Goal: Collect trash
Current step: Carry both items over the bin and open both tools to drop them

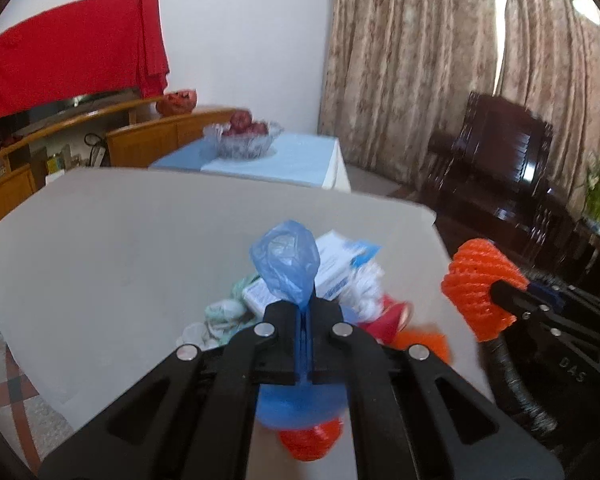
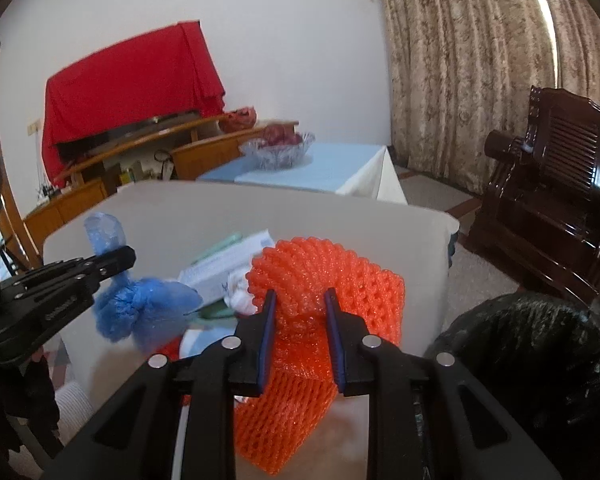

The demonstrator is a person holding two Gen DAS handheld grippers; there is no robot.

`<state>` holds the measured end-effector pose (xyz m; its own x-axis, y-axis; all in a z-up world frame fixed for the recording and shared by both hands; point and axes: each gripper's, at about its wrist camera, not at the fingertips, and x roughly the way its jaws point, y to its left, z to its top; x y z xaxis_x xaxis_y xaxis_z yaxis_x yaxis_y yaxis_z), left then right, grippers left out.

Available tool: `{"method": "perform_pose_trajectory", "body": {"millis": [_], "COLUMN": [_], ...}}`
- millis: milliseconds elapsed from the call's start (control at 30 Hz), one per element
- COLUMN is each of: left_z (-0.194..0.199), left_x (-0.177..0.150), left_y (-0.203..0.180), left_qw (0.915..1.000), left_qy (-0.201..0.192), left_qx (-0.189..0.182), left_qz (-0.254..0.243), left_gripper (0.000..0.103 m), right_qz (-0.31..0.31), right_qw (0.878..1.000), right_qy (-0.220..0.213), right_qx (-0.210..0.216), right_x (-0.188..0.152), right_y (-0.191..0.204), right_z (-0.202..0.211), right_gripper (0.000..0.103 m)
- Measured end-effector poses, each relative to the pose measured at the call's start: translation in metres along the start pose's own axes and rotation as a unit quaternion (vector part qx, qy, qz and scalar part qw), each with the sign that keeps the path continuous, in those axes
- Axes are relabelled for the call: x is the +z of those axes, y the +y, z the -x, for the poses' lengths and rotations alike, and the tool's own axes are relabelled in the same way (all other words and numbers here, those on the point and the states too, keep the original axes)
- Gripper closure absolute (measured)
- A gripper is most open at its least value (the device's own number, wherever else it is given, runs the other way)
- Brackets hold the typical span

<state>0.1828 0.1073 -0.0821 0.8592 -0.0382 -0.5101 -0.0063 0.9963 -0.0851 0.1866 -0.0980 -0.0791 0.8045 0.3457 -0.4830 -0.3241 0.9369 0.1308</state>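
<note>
Trash lies heaped on the white-covered table (image 1: 100,248): a white and blue cardboard box (image 1: 342,264), crumpled white tissue (image 1: 364,288), a pale green wad (image 1: 224,312) and a red scrap (image 1: 388,318), all touching one another near the table's near edge. The left claw (image 1: 306,312) is clenched on a thin, crinkled blue plastic bag (image 1: 286,264), whose bunched top stands above the pinched pads while more of it hangs below. The right claw (image 2: 300,300) is clamped around an orange foam mesh sleeve (image 2: 328,276), which bulges above the blue pads (image 2: 268,320) and droops under them. Both pieces are held above the table, near each other. At the lower right sits what looks like a black-lined bin (image 2: 540,344), though blur makes that uncertain.
</note>
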Motion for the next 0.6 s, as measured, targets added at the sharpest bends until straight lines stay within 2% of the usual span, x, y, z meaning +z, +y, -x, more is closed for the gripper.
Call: {"method": "perform_pose_trajectory", "body": {"millis": [100,300,467,600], "left_z": [0.018,0.033,0.031,0.018], "left_x": [0.013,0.026,0.022,0.017], "left_y": [-0.016,-0.064,-0.115,-0.152], "left_qw": [0.9993,0.994,0.9857,0.9775], "left_qy": [-0.02,-0.034,-0.029,-0.007], "left_qx": [-0.03,-0.102,-0.16,-0.204], "left_qz": [-0.002,-0.017,-0.043,-0.051], "left_gripper": [0.102,0.102,0.102,0.102], "right_qz": [-0.006,-0.017,-0.032,-0.048], "right_qw": [1.0,0.999,0.996,0.991], "right_qy": [-0.015,-0.042,-0.047,-0.038], "right_qx": [-0.002,-0.027,-0.071,-0.116], "right_x": [0.008,0.018,0.014,0.001], "right_y": [-0.007,-0.035,-0.07,-0.107], "right_z": [0.016,0.057,0.085,0.103], "right_gripper": [0.079,0.079,0.079,0.079]}}
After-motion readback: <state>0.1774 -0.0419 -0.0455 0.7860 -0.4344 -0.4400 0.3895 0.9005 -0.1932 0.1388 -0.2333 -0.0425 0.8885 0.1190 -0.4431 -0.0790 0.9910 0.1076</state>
